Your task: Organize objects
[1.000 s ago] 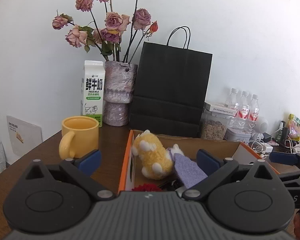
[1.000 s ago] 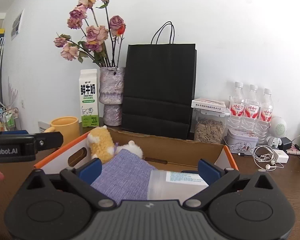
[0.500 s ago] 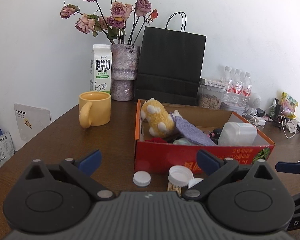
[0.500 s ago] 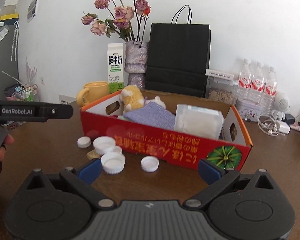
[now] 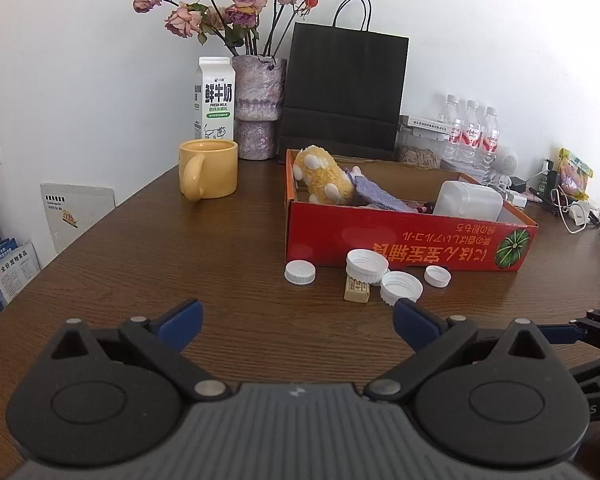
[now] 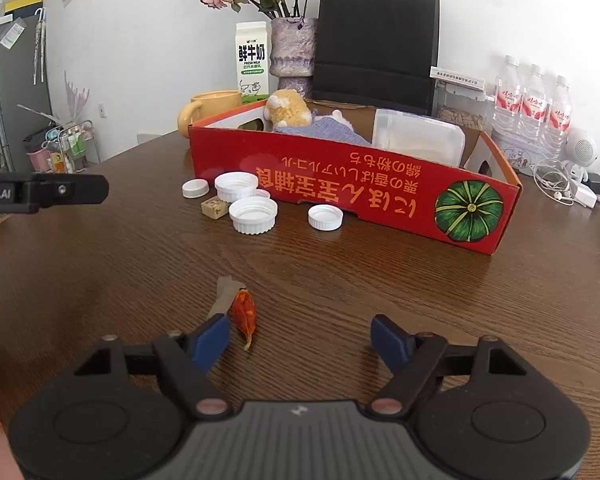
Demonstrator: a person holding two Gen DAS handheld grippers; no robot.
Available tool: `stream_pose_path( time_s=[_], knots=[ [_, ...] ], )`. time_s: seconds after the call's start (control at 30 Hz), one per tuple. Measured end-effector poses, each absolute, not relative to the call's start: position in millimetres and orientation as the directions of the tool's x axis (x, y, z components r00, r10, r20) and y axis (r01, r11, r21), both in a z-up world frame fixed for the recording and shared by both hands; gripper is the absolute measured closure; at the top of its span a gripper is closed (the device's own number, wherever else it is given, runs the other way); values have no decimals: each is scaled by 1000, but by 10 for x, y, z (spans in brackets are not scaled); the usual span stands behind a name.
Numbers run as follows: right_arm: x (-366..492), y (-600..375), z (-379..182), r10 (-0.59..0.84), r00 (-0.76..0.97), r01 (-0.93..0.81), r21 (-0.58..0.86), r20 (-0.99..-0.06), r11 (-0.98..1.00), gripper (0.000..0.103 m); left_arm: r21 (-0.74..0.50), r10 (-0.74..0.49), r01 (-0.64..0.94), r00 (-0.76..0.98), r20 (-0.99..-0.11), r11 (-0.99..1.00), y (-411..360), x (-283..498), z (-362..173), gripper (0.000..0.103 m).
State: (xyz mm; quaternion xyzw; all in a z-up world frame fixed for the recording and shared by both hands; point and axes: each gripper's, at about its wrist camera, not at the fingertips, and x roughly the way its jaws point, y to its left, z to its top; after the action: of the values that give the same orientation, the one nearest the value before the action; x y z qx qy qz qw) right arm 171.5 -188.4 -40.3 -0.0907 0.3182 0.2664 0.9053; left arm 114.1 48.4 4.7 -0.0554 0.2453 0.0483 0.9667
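Clutter sits loose on the desk (image 6: 380,300): four white caps (image 6: 253,214) and a small tan block (image 6: 214,209) just in front of the red box (image 6: 352,188), and a small orange wrapped piece (image 6: 244,312) lying nearer, apart from the rest; the box already holds a plush toy (image 6: 288,112), a purple cloth (image 6: 320,130) and a clear tub (image 6: 418,140).

Right tongs (image 6: 300,338) have just been closing from wide to a middling gap, with nothing pressed between them; the orange piece lies just inside the left finger, not centred; left tongs (image 5: 296,322) stand wide and empty over bare wood, short of the caps.

Picking up the orange piece looks like the step in hand; a good grasp likely calls for shifting the right tongs a little toward the left of that view so the piece sits midway, then lowering until the tips nearly meet the wood before closing; the piece is small and flat, so a high or off-centre pinch may flick it away.

Open desk lies all round the piece, so the approach is free; the box's near wall stands well beyond it, and any carry must clear that rim; the left tongs reach in from the left side of the right view, near but apart, and should keep out of the path.
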Motion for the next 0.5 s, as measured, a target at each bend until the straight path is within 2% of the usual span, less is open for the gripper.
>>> stream_pose_path(
  time_s=[0.03,0.2,0.3,0.37,0.5],
  knots=[
    [1733,-1875,-412,428,652,-540,13,-626,841,38,-84,66,-121,873,-483,989,478,1129,41,0],
    [1773,-1821,-409,450,648,-555,23,-614,832,51,-84,60,-117,864,-500,990,419,1111,1,0],
    [1756,-1787,-412,475,642,-580,24,-602,815,68,-84,53,-111,858,-511,990,376,1126,-25,0],
    [1736,-1770,-412,492,636,-597,26,-595,802,91,-81,48,-105,855,-517,991,332,1135,-41,0],
    [1739,-1816,-397,515,629,-598,61,-582,799,92,-74,39,-91,850,-525,993,227,1145,-68,0]
  ],
)
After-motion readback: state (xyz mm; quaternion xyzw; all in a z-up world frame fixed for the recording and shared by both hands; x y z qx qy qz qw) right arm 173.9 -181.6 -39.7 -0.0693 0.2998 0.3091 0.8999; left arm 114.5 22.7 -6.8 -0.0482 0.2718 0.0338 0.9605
